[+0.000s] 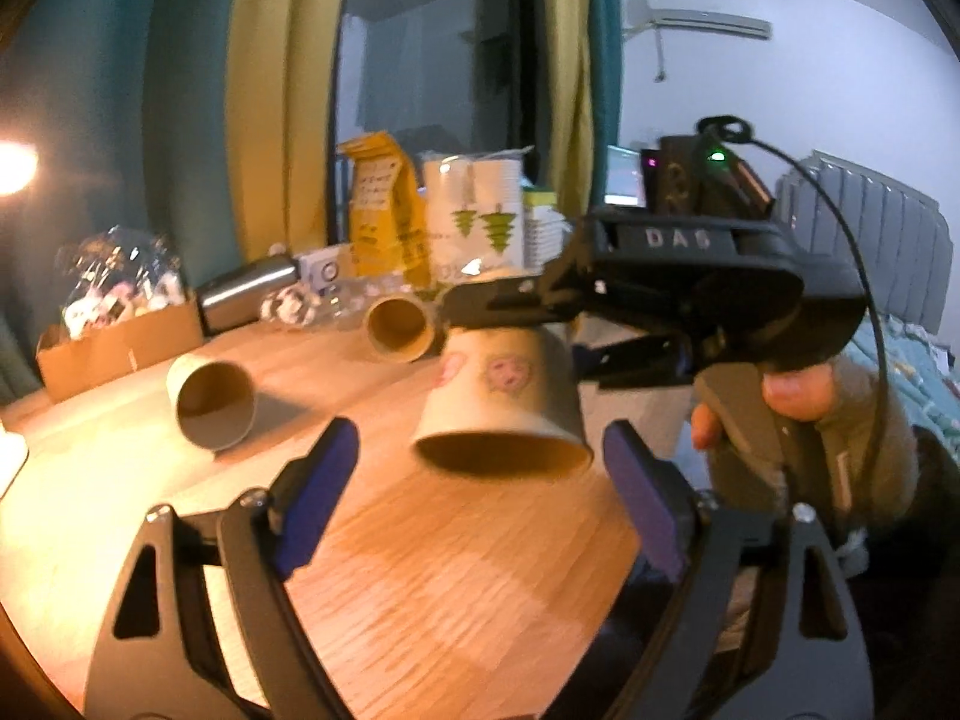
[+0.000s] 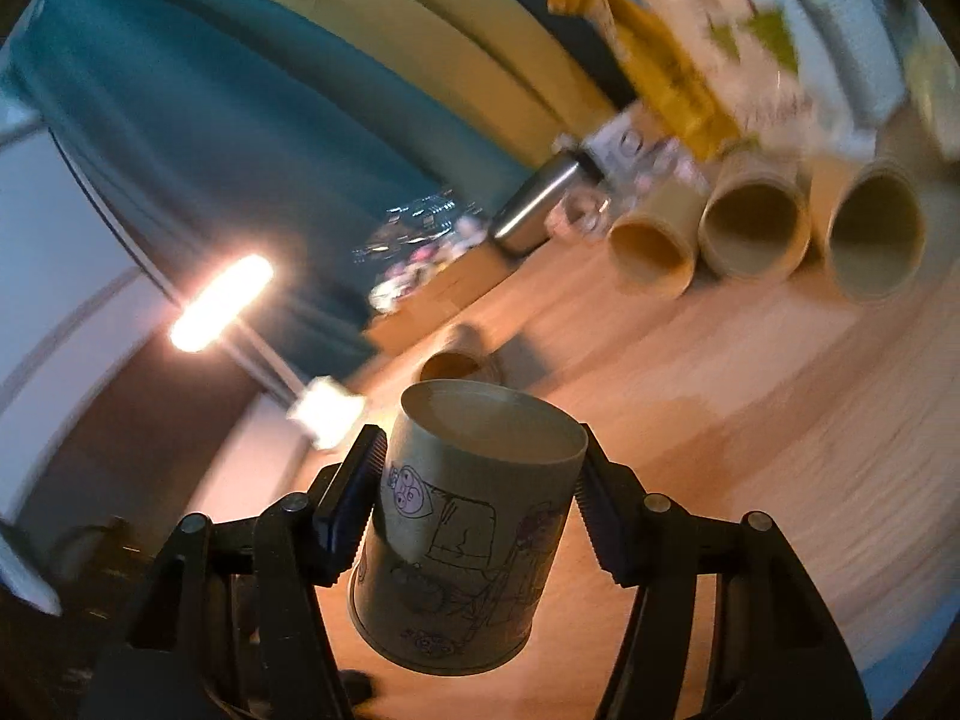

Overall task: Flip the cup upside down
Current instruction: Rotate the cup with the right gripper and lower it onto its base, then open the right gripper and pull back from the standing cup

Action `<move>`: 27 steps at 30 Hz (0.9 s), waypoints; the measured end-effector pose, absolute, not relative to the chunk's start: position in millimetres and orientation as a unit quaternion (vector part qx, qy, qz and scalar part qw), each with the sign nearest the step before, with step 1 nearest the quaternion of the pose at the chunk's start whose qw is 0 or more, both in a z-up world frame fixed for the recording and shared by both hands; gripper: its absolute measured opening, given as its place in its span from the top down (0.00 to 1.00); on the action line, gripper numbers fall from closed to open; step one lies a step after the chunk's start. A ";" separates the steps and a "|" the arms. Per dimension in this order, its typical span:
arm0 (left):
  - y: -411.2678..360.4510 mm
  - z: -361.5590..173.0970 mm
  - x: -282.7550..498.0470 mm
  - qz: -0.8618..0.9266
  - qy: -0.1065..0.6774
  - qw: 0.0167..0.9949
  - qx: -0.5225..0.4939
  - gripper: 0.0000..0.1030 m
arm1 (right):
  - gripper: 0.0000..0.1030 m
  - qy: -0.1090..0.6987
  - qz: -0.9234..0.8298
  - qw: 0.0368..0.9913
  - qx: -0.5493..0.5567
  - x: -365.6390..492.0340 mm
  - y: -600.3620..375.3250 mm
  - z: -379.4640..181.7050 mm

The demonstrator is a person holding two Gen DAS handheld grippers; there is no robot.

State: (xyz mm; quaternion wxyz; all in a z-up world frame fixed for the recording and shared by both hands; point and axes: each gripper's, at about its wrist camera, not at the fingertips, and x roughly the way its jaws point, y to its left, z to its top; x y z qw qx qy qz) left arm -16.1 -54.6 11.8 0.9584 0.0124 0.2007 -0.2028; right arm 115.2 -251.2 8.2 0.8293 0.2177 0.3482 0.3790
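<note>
Already the right tool [image 2: 480, 516] grips the cup [image 2: 462, 540] mouth-down in the air; next, lower it onto the surface [image 1: 450, 570]. Left tool [image 1: 480, 498] gapes empty.

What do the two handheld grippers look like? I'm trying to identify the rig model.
Both are black linkage frames with silver pivot bolts. The left gripper has blue-purple pads. The right gripper has ribbed dark pads, raised "DAS" lettering, a green light, a black cable and a grey-green sleeve behind.

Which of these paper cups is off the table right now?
The cartoon-printed cup, held mouth-down above the table by the right gripper. The plain cups lie on their sides.
</note>
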 end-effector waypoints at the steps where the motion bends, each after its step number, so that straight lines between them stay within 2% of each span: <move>1: -49.7 11.8 -14.7 -0.197 0.205 0.959 0.007 0.18 | 0.37 0.341 0.367 0.841 0.201 117.9 -247.1 7.7; 10: 2.5 15.3 10.9 -0.132 0.221 0.964 -0.068 0.18 | 0.37 0.265 0.260 0.927 0.050 103.7 -215.7 3.4; 16: 18.4 7.9 28.7 -0.095 0.234 0.963 -0.088 0.18 | 0.37 0.233 0.214 0.948 -0.019 90.5 -198.8 -2.1; 27: 22.4 5.1 35.1 -0.079 0.246 0.961 -0.097 0.18 | 0.37 0.244 0.189 0.949 -0.070 90.8 -188.0 -10.0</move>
